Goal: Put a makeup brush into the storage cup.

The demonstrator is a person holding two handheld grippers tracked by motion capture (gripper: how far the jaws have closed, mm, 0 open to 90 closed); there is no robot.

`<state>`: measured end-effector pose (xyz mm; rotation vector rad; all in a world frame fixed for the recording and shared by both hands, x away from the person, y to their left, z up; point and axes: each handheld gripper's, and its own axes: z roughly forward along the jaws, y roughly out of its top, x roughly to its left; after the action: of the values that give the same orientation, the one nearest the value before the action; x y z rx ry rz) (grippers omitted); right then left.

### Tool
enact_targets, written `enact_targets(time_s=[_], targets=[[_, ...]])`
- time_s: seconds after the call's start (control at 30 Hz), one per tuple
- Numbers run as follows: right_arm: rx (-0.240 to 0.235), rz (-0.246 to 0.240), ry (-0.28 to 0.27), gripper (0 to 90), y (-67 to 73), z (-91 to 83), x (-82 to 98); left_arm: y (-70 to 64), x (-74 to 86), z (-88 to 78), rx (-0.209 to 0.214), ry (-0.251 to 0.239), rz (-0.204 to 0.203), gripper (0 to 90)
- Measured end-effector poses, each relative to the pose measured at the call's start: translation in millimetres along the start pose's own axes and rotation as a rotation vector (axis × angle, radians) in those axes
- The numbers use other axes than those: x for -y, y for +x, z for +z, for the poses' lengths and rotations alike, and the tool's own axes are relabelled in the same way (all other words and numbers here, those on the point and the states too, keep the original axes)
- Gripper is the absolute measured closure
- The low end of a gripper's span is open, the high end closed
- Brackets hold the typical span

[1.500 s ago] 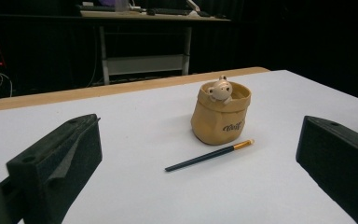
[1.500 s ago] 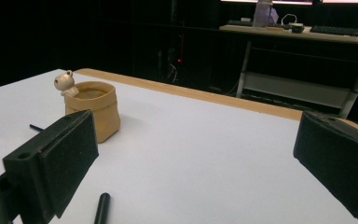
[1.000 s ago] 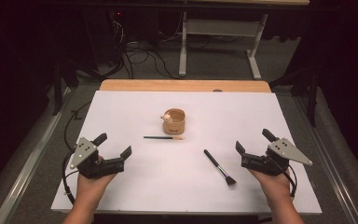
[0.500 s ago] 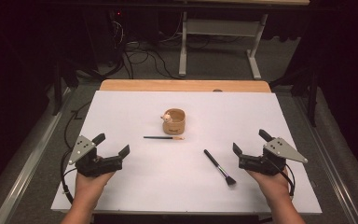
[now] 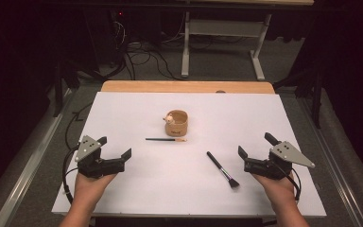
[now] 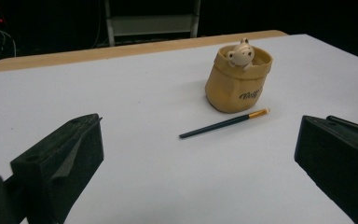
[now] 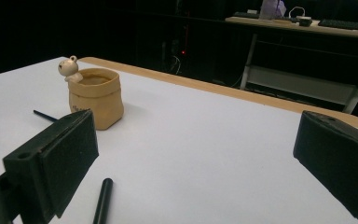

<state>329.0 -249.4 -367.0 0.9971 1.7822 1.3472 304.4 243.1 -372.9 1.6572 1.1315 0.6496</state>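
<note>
While both grippers rest low at the near corners of the white table [image 5: 123, 104], nothing is yet held, so I judge the work to be at its opening step: getting the two brushes into the small tan pot [image 5: 177, 123]. The left gripper [image 5: 115, 152] sits at the near left with its jaws spread wide and empty, and the right gripper [image 5: 255, 150] sits at the near right, likewise spread wide with nothing between its jaws. The pot stands upright near the table's middle, a little figure peeking over its rim, and it looks empty inside from the right gripper view. Just in front of the pot lies the thin brush [image 5: 166, 139], flat on the table, its gold tip pointing right and lying close by the pot's base. The larger makeup brush [image 5: 222, 169] lies flat and slanted, well apart from the pot and near the right gripper, bristles toward the person. The likeliest next move, to my mind, is for the right gripper to reach across to the makeup brush's dark handle, turn so the jaws straddle it crosswise, and come low enough to pinch so slim a thing off a flat surface without pushing it away.
</note>
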Motion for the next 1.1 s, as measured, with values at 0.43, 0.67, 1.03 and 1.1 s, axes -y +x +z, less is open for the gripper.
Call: enact_targets(time_s=[0.43,0.67,1.03,1.1], targets=[[0.004,-0.005,0.002,1.3,0.2,0.4,0.7,6.7,2.5,4.9,-0.022,0.090,-0.016,0.0],[0.006,-0.005,0.001,1.3,0.1,0.3,0.8,7.8,5.0,9.0,-0.025,0.144,-0.013,0.0],[-0.001,0.011,0.006,1.3,-1.0,1.3,1.6,10.1,8.2,16.5,-0.012,0.251,-0.012,0.0],[0.001,0.018,0.008,1.3,-1.1,1.4,1.6,10.3,7.6,17.7,-0.010,0.271,-0.009,0.0]])
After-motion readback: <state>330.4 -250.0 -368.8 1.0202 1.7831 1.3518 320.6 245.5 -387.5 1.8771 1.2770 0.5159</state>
